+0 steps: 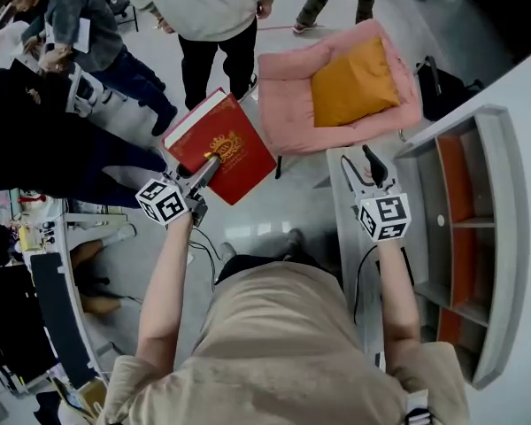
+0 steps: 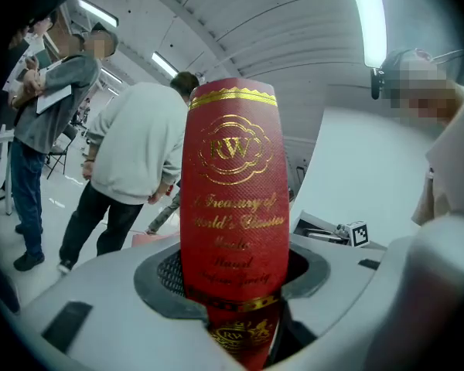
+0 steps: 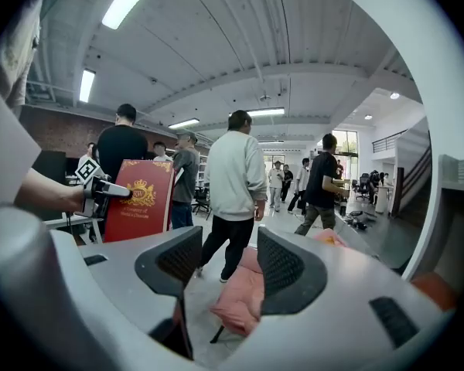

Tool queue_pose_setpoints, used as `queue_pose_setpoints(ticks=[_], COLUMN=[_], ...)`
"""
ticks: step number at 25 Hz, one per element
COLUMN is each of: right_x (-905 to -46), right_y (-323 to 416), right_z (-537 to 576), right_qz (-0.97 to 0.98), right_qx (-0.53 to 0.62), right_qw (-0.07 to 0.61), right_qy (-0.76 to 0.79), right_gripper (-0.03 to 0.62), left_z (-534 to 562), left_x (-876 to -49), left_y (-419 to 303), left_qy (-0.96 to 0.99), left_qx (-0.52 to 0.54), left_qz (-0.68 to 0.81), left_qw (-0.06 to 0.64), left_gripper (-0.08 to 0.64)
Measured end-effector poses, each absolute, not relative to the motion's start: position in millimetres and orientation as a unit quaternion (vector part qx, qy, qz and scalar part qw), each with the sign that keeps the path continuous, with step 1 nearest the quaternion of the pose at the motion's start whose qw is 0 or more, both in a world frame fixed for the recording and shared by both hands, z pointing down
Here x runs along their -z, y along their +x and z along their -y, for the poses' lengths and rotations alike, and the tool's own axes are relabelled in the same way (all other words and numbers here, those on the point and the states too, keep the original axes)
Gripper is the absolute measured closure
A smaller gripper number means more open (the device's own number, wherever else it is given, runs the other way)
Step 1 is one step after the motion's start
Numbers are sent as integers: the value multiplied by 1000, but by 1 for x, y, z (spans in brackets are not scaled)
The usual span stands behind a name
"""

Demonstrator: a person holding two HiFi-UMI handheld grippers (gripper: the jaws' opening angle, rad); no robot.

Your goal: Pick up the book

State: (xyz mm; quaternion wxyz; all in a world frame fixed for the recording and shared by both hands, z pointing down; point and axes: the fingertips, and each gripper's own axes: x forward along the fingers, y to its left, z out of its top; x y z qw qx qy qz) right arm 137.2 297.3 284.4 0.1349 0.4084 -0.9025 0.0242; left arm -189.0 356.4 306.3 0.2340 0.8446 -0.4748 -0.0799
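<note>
Your left gripper (image 1: 211,162) is clamped on the red book (image 1: 241,153), holding it in the air above the floor, beside the pink chair (image 1: 288,104). Your right gripper (image 1: 370,159) is empty, its jaws apart.

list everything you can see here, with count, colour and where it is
book: 1, red with gold print, in the air, held by the left gripper
chair: 1, pink, on the floor ahead
cushion: 1, orange, on the chair
shelf: 1, grey with orange-red panels, far right
bag: 1, black, on the floor between chair and shelf
bystanders: several, mixed clothes, standing beyond the chair and to the left
left gripper: 1, grey, jaws clamped on the book
right gripper: 1, grey, jaws apart and empty, beside the shelf
arms: 2, bare forearms, behind the grippers
</note>
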Motion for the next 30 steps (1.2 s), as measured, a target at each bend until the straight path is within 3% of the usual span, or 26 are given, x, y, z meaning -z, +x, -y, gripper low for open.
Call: queue_pose_setpoints(ticks=[18,30], right_x=[-344,-395], right_y=[43,62], right_z=[-406,-417], right_qz=[846,865], right_qx=[-74,-88], right_qw=[190,221], right_qy=[493,442], right_gripper=[368,368], left_z=[-413,-438], left_x=[-380,-438], left_y=[-294,-253], left_qy=[872,848], left_qx=[36,-41], left_qz=[404,429], left_qw=[274,308], left_gripper=[314,314])
